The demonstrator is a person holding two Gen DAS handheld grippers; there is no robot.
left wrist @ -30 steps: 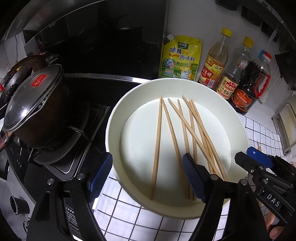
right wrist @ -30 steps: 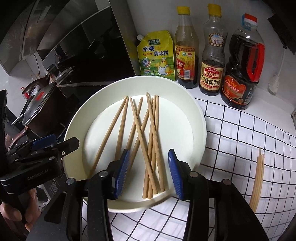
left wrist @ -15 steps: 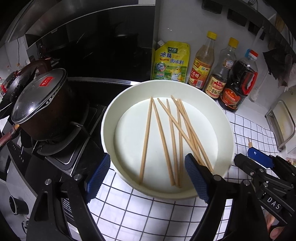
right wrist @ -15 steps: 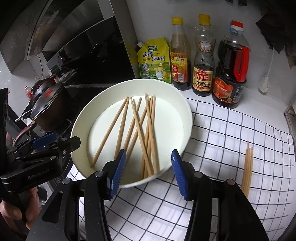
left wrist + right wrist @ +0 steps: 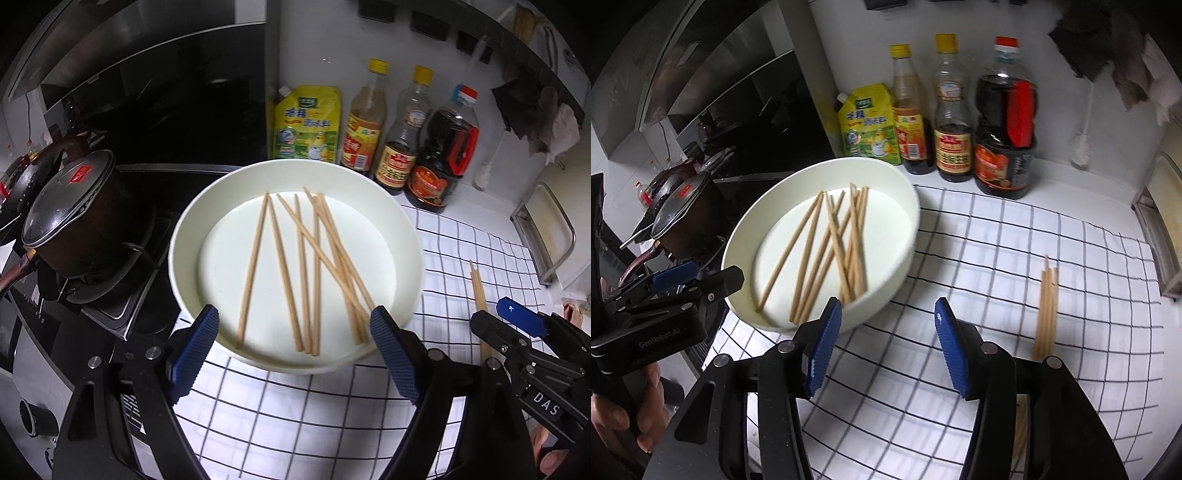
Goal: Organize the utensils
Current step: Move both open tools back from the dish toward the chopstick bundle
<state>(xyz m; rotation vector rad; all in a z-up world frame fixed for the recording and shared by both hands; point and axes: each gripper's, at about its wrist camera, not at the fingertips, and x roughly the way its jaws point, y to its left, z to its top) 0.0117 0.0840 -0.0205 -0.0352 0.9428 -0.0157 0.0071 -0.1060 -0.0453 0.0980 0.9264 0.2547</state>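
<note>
Both grippers pull back from the white bowl [image 5: 295,206] compared with a second ago: the bowl now sits smaller and farther up in both wrist views, and more checked cloth [image 5: 979,258] shows in front of it. Starting at the left edge, the lidded dark pot [image 5: 70,218] sits on the stove [image 5: 122,295], close beside the bowl's left wall, so there is little spare room on that side. The left gripper [image 5: 293,343] hangs with its blue pads wide apart and nothing between them, its tips framing the bowl's near rim without touching it. Inside the bowl the loose chopsticks [image 5: 306,269] lie crossed over one another, about seven of them, ends fanned toward the far wall. Behind the bowl, a yellow seasoning pouch [image 5: 306,125] and three sauce bottles [image 5: 402,136] line the back wall, close to the far rim. Moving right, the right gripper [image 5: 886,349] has its jaws opening, empty, now over bare cloth just right of the bowl rather than over the chopsticks as before. Further right, a small bundle of sorted chopsticks [image 5: 1047,310] lies straight on the cloth, well apart from the bowl, with open cloth all around it. A metal rack [image 5: 546,236] marks the right edge.
</note>
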